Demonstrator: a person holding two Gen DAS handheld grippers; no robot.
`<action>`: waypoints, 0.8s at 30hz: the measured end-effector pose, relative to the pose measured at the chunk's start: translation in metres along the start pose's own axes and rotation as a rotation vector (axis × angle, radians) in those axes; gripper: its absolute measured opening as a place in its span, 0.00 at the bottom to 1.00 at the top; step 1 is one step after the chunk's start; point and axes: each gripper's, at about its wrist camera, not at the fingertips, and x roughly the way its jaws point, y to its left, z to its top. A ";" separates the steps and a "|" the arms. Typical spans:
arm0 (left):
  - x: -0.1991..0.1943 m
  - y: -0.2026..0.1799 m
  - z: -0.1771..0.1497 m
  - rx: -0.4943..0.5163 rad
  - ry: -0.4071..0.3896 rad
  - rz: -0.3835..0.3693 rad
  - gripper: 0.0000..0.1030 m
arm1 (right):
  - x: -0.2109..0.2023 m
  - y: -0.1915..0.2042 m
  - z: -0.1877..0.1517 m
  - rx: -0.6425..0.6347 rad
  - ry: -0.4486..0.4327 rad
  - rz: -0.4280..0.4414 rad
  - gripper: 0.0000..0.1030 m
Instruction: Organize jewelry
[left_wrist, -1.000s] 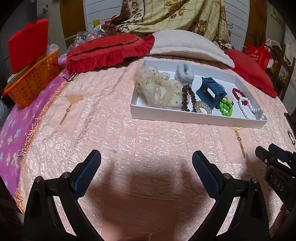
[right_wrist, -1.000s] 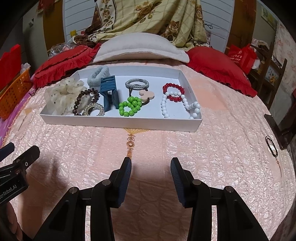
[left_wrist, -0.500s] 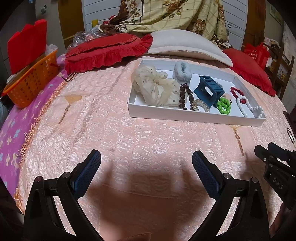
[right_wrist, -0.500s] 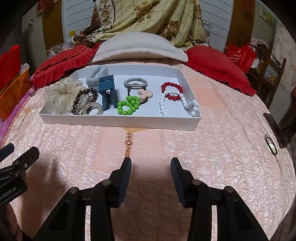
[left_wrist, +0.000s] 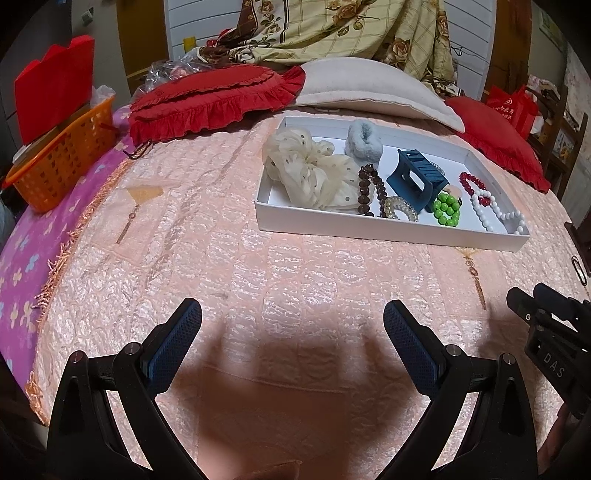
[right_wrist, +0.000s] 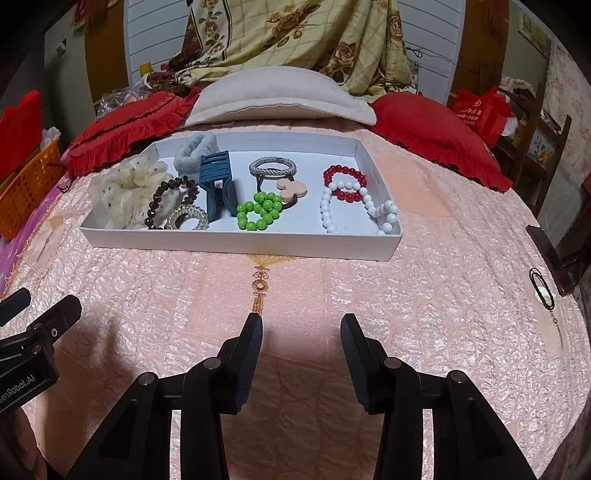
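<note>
A white tray lies on the pink bedspread and holds a cream scrunchie, grey scrunchie, brown bead bracelet, blue claw clip, green bead bracelet, silver bangle, red bead bracelet and white bead string. The tray also shows in the left wrist view. My left gripper is open wide and empty, well short of the tray. My right gripper is partly open and empty, also short of the tray.
Red frilled cushions and a white pillow lie behind the tray. An orange basket stands at the far left. A dark pendant lies on the bedspread at the right edge. Wooden furniture stands beside the bed.
Both views have shifted slightly; the tray sits a little nearer and lower in frame. Neither gripper's opening has changed.
</note>
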 end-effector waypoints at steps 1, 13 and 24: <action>0.000 0.000 0.000 0.000 -0.001 0.000 0.96 | 0.000 0.000 0.000 0.001 0.000 0.001 0.41; 0.001 0.000 -0.001 0.002 0.000 0.007 0.96 | 0.001 0.008 0.003 -0.019 -0.009 0.004 0.41; 0.001 0.001 -0.001 0.000 -0.004 0.023 0.96 | 0.009 0.017 0.006 -0.040 0.003 0.008 0.41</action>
